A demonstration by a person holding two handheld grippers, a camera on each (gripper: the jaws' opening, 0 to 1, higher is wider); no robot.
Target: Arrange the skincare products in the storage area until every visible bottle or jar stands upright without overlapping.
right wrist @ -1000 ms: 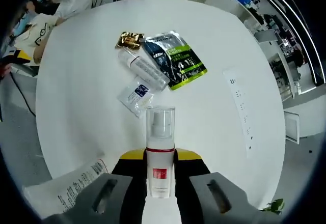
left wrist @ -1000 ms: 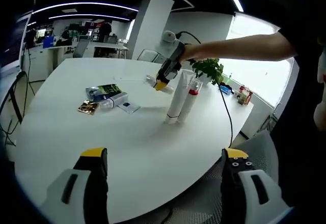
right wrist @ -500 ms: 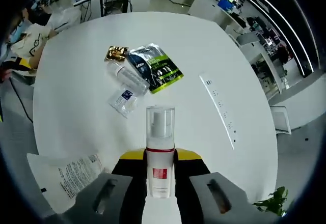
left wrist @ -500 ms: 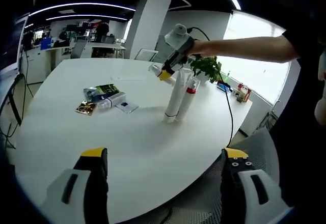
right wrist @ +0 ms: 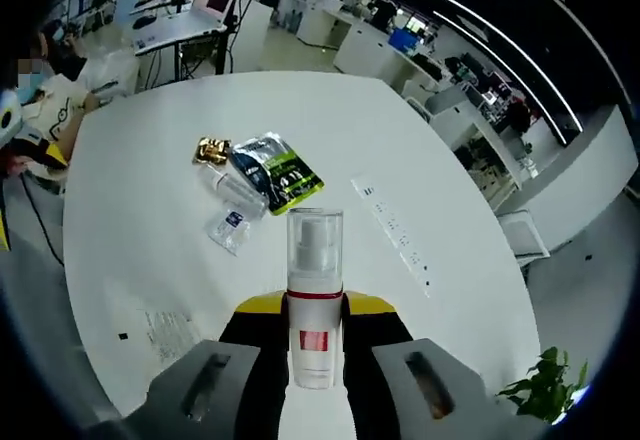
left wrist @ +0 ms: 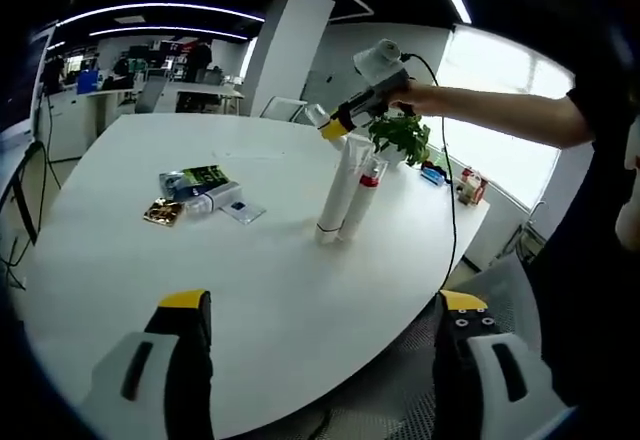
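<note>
Right gripper [right wrist: 315, 322]: jaws closed on a pump bottle [right wrist: 315, 290] with a clear cap and red band, gripped at mid-body and carried high above the white round worktop [right wrist: 150, 210]. The bottle looks rigid, light plastic; its smooth wall is likely slippery, and the clear cap could pop off if squeezed, so the present body grip is judged the sound one.

Left gripper [left wrist: 315, 310]: jaws wide apart, holding nothing, hovering at the near edge of the worktop.

On the worktop, in the left gripper view, two white tubes [left wrist: 343, 195] stand cap-down, leaning on each other; they look soft-walled and top-heavy, easily toppled. Well apart lies a cluster: a green-and-black sachet [right wrist: 277, 168], a gold packet [right wrist: 211, 149], a clear bottle [right wrist: 232, 192] on its side and a small white sachet [right wrist: 229, 230].

A potted plant [left wrist: 402, 136] sits just behind the tubes, limiting room there.
</note>
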